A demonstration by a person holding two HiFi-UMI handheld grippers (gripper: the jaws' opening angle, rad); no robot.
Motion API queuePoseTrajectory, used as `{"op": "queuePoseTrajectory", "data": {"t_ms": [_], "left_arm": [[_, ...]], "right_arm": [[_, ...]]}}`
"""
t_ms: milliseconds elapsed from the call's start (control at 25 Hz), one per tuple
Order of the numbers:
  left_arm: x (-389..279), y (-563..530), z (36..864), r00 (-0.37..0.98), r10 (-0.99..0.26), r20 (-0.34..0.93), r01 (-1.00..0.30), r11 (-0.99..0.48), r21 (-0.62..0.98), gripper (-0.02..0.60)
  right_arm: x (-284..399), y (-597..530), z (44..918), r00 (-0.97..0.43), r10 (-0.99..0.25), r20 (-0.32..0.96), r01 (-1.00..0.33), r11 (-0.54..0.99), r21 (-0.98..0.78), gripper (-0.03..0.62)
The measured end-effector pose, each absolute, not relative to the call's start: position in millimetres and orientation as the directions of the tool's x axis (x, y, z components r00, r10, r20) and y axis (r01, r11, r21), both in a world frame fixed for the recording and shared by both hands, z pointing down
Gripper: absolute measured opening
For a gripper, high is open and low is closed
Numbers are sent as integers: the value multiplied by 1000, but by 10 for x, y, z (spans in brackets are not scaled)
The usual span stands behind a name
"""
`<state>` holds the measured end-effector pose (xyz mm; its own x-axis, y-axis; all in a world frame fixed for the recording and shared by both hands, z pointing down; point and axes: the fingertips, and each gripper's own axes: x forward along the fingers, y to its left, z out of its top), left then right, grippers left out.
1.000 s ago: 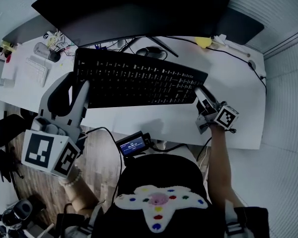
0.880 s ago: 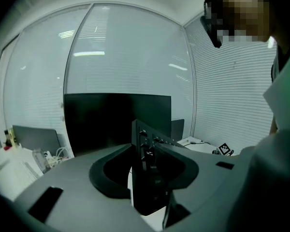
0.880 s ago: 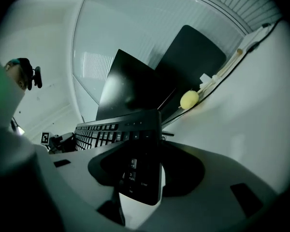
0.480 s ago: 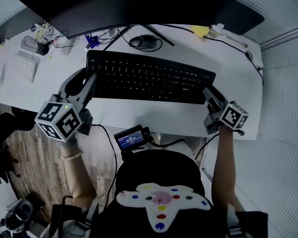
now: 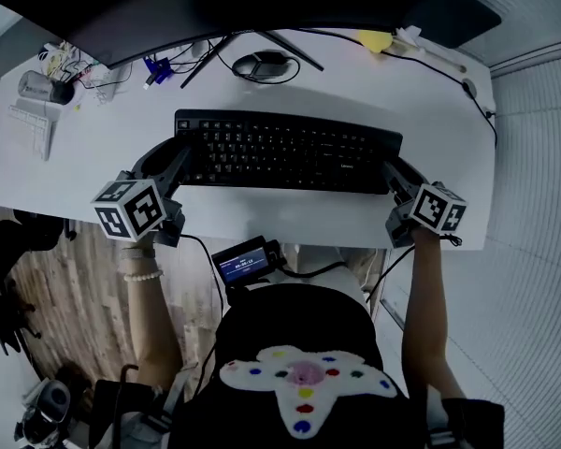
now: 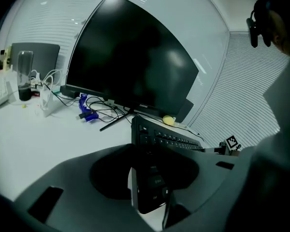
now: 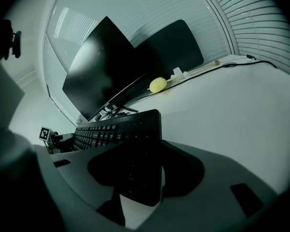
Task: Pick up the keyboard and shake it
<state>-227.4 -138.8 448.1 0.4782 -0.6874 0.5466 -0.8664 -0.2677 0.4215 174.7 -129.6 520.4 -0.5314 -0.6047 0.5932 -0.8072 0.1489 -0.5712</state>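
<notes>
Overhead, pale ribbed wall panels (image 5: 542, 157) close the room off on the outer side of the right fingers, and a wooden floor (image 5: 65, 288) shows below and behind the left ones. A white desk (image 5: 93, 157) spreads out under and beyond both pairs of fingers. A wide dark monitor (image 5: 243, 7) stands at its far edge, well past the fingertips. The black keyboard (image 5: 290, 148) stretches from one pair of fingers to the other, low over the desk near its front edge; whether it rests on the surface cannot be told. The left gripper (image 5: 182, 157) is clamped on the keyboard's left end, and the right gripper (image 5: 393, 171) grips its right end in the same way. A small lit display (image 5: 243, 263) hangs under the desk edge, nearer the person than either set of fingers. Beyond the left fingers lies a tangle of cables with a blue plug (image 5: 154, 66). Far beyond the right fingers sits a small yellow object (image 5: 374, 38).
</notes>
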Motion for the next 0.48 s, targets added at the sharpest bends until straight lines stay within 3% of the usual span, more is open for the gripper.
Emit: {"op": "queuePoseTrajectory", "data": {"t_ms": [480], "left_arm": [[-2281,-1419,5132,514,-621,592,-831,-187,524,152]], "right_arm": [[1763,-1335,5414,-471,-548,691,-860,113,-497,193]]}}
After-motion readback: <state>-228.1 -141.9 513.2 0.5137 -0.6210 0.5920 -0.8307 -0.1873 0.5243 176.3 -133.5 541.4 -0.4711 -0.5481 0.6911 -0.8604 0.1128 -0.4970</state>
